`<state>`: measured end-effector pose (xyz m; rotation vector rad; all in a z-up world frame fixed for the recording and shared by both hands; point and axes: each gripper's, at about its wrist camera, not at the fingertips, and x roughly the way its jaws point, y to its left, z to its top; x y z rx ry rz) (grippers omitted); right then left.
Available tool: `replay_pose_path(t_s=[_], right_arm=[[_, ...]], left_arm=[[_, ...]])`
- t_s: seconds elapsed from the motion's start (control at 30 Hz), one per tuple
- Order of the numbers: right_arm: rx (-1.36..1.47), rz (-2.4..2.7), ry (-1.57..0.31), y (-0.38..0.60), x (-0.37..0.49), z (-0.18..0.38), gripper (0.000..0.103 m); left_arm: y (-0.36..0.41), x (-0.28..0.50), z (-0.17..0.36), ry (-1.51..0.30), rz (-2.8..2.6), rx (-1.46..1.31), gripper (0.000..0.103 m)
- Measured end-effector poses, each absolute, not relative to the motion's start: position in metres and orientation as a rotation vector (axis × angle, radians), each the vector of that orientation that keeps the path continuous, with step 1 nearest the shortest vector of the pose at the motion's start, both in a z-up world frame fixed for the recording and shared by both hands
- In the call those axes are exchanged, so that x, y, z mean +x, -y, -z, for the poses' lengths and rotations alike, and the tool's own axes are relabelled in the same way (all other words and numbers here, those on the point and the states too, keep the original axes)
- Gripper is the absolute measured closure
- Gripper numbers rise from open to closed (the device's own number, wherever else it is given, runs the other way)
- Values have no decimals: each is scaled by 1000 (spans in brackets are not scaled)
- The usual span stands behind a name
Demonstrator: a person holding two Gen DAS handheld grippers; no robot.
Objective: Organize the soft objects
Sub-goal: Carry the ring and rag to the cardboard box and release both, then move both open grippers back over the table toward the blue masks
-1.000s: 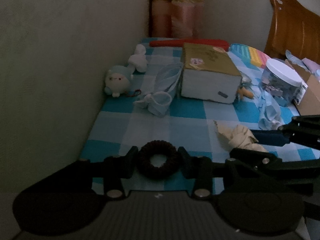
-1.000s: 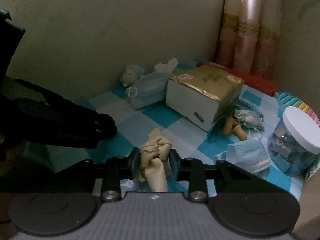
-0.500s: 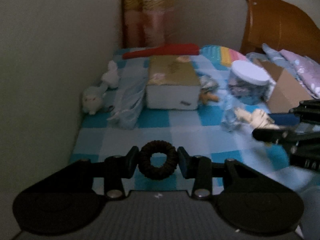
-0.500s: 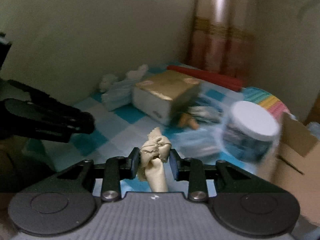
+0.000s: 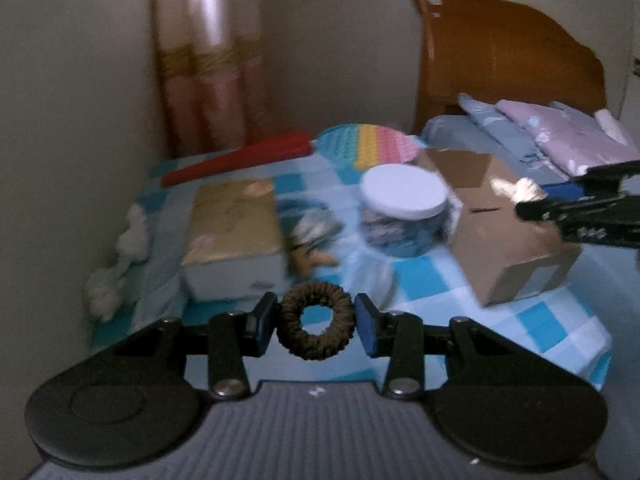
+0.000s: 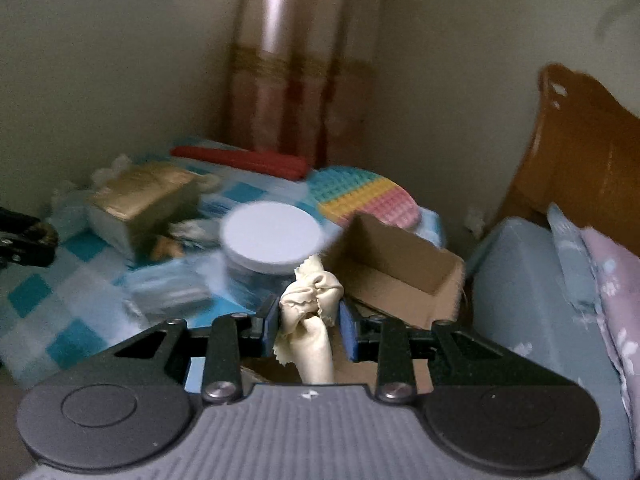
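My left gripper (image 5: 316, 326) is shut on a dark brown hair scrunchie (image 5: 316, 327), held upright above the blue checked cloth (image 5: 424, 276). My right gripper (image 6: 308, 322) is shut on a knotted cream cloth (image 6: 310, 308). It hangs just in front of an open cardboard box (image 6: 400, 268). In the left wrist view the right gripper (image 5: 532, 198) reaches in from the right over that cardboard box (image 5: 508, 240), with the cream cloth (image 5: 516, 188) at its tip. The left gripper's tip (image 6: 24, 236) shows at the left edge of the right wrist view.
A white-lidded clear jar (image 5: 404, 212) stands left of the box. A gold-topped box (image 5: 236, 236), face masks (image 6: 168, 288), a small plush toy (image 5: 104, 292), a rainbow bubble mat (image 5: 368, 146) and a red flat object (image 5: 240, 158) lie further back. Folded bedding (image 6: 552, 300) and a wooden headboard (image 5: 508, 52) are at the right.
Both grippers have risen and swung to the right, each keeping its hold. The cardboard box and the bed have come into view; the right gripper with the cloth is now at the box.
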<state>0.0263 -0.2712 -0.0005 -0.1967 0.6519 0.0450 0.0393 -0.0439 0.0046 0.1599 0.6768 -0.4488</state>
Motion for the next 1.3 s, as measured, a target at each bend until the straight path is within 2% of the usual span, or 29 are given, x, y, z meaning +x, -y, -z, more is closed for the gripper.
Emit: replay_pose_path(t_s=[0.1, 0.17, 0.23, 0.43, 0.53, 0.67, 0.7, 0.77, 0.8, 0.83, 1.07, 1.3], right_arm=[[-182, -20, -666, 282, 28, 6, 60], [-169, -16, -666, 287, 26, 7, 38], [-157, -14, -652, 293, 24, 6, 29], [-134, -34, -638, 305, 12, 2, 6], [-116, -32, -638, 310, 5, 2, 0], [-101, -28, -648, 317, -2, 4, 0], [-99, -26, -655, 318, -2, 5, 0], [-101, -28, -668, 319, -5, 7, 0], [-100, -28, -670, 318, -6, 8, 0], [-99, -27, -672, 319, -7, 9, 0], [-112, -34, -688, 310, -13, 8, 0], [-143, -78, -689, 277, -19, -7, 0]], left_arm=[[65, 44, -12, -666, 501, 173, 62], [81, 47, -16, -655, 526, 196, 62], [100, 50, -20, -640, 566, 222, 62], [157, 61, -32, -615, 676, 263, 62], [188, 68, -33, -612, 728, 295, 62], [221, 82, -25, -644, 774, 322, 62], [227, 85, -23, -646, 785, 321, 59], [234, 91, -18, -657, 798, 315, 39], [236, 93, -15, -662, 798, 311, 17], [237, 95, -14, -658, 791, 310, 12], [217, 84, -21, -631, 760, 334, 11], [165, 76, -30, -682, 698, 255, 11]])
